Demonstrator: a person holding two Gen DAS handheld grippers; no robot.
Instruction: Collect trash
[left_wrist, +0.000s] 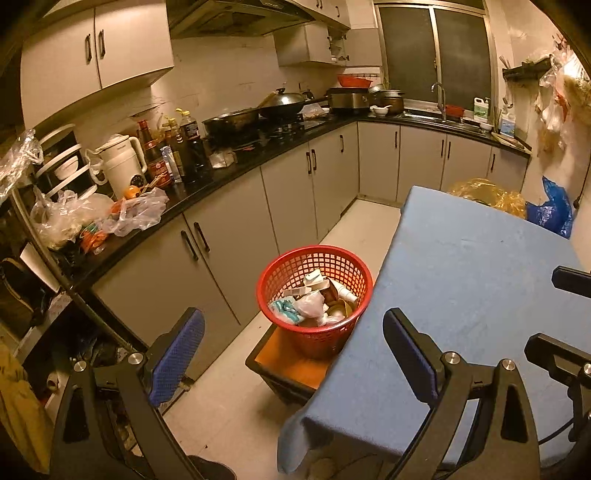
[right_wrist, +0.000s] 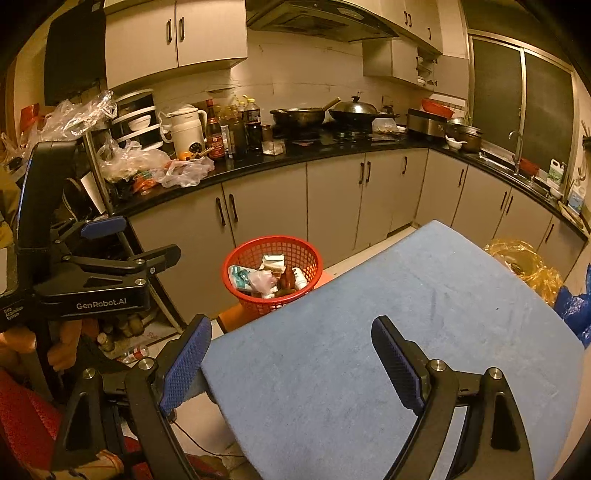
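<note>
A red mesh basket (left_wrist: 284, 273) stands on an orange stool (left_wrist: 284, 363) beside the blue-covered table (left_wrist: 461, 295). It holds several pieces of trash: a white plastic bag (left_wrist: 312, 304), a teal packet (left_wrist: 284, 308), a white bottle (left_wrist: 345, 291) and a carton. My left gripper (left_wrist: 295, 354) is open and empty, held back from the basket. My right gripper (right_wrist: 291, 362) is open and empty over the table's near end (right_wrist: 369, 314). The basket also shows in the right wrist view (right_wrist: 240, 258), with the left gripper's body (right_wrist: 99, 280) at the left.
A black counter (left_wrist: 229, 173) runs along the left and back with bottles, a white kettle (left_wrist: 122, 162), plastic bags, woks and a sink. A yellow bag (left_wrist: 487, 195) and a blue bag (left_wrist: 552, 210) lie beyond the table. A cluttered shelf (left_wrist: 40, 295) stands at the left.
</note>
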